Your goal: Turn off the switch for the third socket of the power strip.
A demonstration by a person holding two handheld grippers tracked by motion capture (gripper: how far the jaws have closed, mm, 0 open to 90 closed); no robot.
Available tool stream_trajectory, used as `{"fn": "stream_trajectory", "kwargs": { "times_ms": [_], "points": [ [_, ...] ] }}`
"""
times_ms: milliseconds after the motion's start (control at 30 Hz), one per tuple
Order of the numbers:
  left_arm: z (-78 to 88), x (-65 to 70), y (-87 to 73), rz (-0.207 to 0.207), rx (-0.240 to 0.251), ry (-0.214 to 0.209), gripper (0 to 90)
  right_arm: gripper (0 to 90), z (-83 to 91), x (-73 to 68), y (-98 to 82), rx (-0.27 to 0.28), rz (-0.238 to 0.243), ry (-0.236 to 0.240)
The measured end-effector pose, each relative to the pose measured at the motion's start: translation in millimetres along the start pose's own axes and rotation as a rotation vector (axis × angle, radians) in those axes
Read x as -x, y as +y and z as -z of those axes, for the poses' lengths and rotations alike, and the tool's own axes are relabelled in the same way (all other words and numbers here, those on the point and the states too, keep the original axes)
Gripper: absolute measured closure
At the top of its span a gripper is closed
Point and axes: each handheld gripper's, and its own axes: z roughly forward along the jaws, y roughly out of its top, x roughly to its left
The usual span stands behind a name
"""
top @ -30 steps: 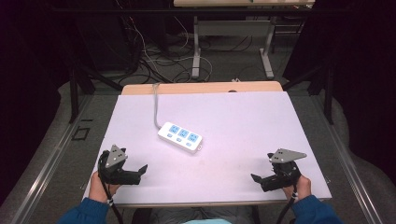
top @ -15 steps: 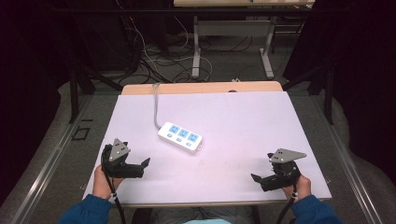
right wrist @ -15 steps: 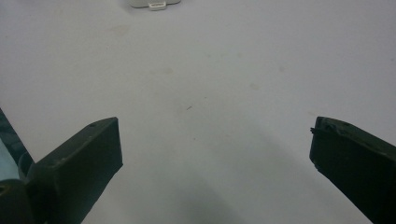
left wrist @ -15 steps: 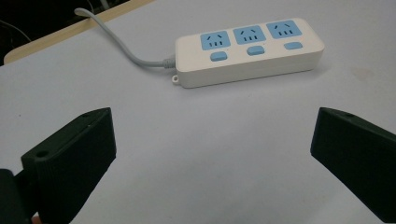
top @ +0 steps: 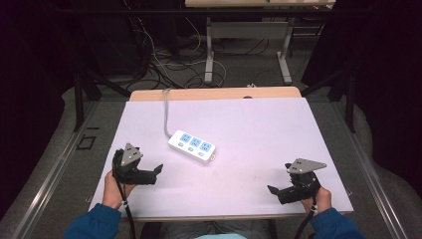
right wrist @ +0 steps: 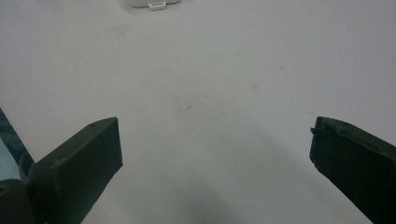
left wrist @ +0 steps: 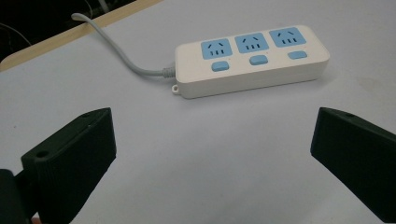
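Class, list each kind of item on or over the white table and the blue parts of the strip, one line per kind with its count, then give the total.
Power strip: 1
Blue sockets on it: 3
Blue buttons on it: 3
Grippers, left gripper and right gripper: 2
Total: 9

Spread tongs over bare white table, power strip's edge ahead.

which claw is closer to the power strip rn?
Left. The left claw sits just short of the power strip, open jaws facing it, not touching. The right claw is far off toward the table's near right corner, also open.
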Motion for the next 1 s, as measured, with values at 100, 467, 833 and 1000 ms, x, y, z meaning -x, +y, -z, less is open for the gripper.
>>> {"fn": "stream_trajectory", "kwargs": {
  "times_ms": [100, 467, 833, 1000],
  "points": [
    [-2.2, 0.2, 2.3, 0.003, 0.003, -0.003, 0.2, 1.9, 0.1, 0.0, 0.2, 0.000, 0.003, -0.001],
    [-11.8, -0.7, 10.3, -0.003, 0.002, -0.004, 0.1, 1.9, -0.1, -0.1, 0.0, -0.001, -0.001, 0.000],
    [-21.4, -1.0, 17.9, -0.010, -0.001, -0.020, 0.1, 2.0, 0.0, -0.1, 0.1, -0.009, -0.005, 0.001],
    [-26.1, -1.0, 21.2, -0.010, 0.000, -0.020, 0.1, 2.0, -0.1, 0.1, 0.1, -0.009, -0.005, 0.004]
  ]
}}
